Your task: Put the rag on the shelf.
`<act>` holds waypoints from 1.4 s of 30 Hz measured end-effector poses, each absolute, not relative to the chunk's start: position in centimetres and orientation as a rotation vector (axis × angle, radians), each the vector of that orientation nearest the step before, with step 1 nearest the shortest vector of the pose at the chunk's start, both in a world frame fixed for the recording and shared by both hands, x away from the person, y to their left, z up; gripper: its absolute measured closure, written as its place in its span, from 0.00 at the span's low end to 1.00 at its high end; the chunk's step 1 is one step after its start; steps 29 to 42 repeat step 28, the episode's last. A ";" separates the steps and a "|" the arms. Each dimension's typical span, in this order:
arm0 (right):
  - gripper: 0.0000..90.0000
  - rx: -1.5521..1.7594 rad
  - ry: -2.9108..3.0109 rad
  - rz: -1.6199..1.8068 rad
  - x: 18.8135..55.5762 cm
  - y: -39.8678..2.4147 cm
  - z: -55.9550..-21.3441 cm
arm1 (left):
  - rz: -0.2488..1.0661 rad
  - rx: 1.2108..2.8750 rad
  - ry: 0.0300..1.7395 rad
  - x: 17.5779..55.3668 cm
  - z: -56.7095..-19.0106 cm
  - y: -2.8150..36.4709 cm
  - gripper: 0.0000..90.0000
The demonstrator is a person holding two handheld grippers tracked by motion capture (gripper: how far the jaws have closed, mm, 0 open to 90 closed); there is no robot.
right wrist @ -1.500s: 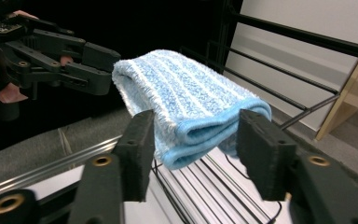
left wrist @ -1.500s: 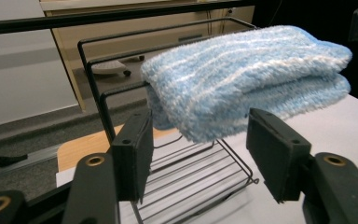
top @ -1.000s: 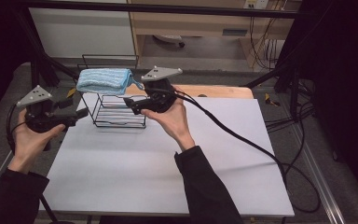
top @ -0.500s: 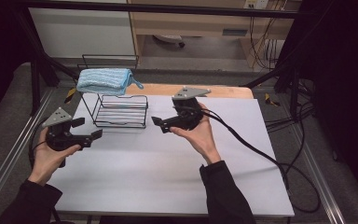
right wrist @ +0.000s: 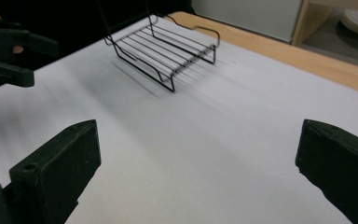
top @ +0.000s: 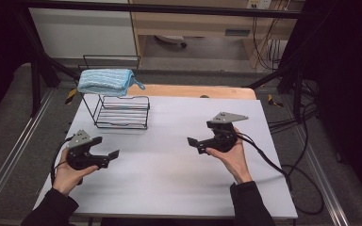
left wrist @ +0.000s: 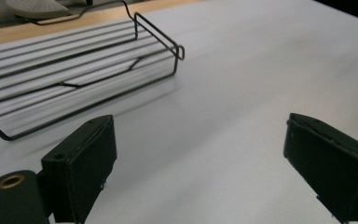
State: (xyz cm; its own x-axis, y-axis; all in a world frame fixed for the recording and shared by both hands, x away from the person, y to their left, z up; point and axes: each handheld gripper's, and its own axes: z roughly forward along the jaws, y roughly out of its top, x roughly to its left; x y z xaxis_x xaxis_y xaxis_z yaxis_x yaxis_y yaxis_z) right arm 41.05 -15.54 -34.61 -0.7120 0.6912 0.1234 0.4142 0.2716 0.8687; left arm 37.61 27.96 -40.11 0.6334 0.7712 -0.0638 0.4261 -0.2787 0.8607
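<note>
A person is holding a two-jaw gripper in each hand over a white table, both tools empty. At the left, the left gripper is hovering low over the near-left part of the tabletop, its jaws spread wide after opening in the last moment, nothing between the black pads. Ahead of it and slightly to its right, a black wire rack is standing on the far-left part of the table, and a folded blue towel is lying draped over the rack's raised top rail, clear of both tools. The towel's long axis is running left to right across the table, parallel to its far edge. In the left gripper view the rack's lower shelf is lying beyond the left jaw, well apart from it. Judging by the spacing, the left hand is the nearer to rack and towel; a reach forward and up would be its shortest way. Farther right, the right gripper is resting in an upturned palm near the table's middle, pointing left, its jaws likewise released and just opened, gripping nothing. Bare tabletop is lying between either tool and the rack. A black cable is trailing off the right edge.
</note>
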 end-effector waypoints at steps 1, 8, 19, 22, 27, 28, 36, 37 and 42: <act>0.01 1.021 2.266 1.408 40.8 -16.2 -35.1 | 0.458 1.925 0.945 37.6 -40.5 27.8 0.11; 0.01 1.093 2.280 1.383 39.1 -20.7 -38.7 | 0.449 1.968 0.946 37.3 -42.3 27.6 0.11; 0.01 1.181 2.293 1.356 36.7 -25.7 -43.3 | 0.442 2.010 0.926 37.0 -43.8 27.1 0.11; 0.01 1.187 2.274 1.369 36.3 -26.4 -43.8 | 0.436 2.014 0.917 36.9 -44.1 27.1 0.11; 0.01 1.185 2.268 1.357 36.2 -26.6 -44.1 | 0.427 2.009 0.917 36.8 -44.4 27.2 0.11; 0.01 1.184 2.264 1.356 36.2 -26.6 -44.1 | 0.425 2.009 0.916 36.7 -44.4 27.2 0.11; 0.01 1.184 2.264 1.356 36.2 -26.6 -44.1 | 0.425 2.009 0.916 36.7 -44.4 27.2 0.11; 0.01 1.184 2.264 1.356 36.2 -26.6 -44.1 | 0.425 2.009 0.916 36.7 -44.4 27.2 0.11; 0.01 1.184 2.264 1.356 36.2 -26.6 -44.1 | 0.425 2.009 0.916 36.7 -44.4 27.2 0.11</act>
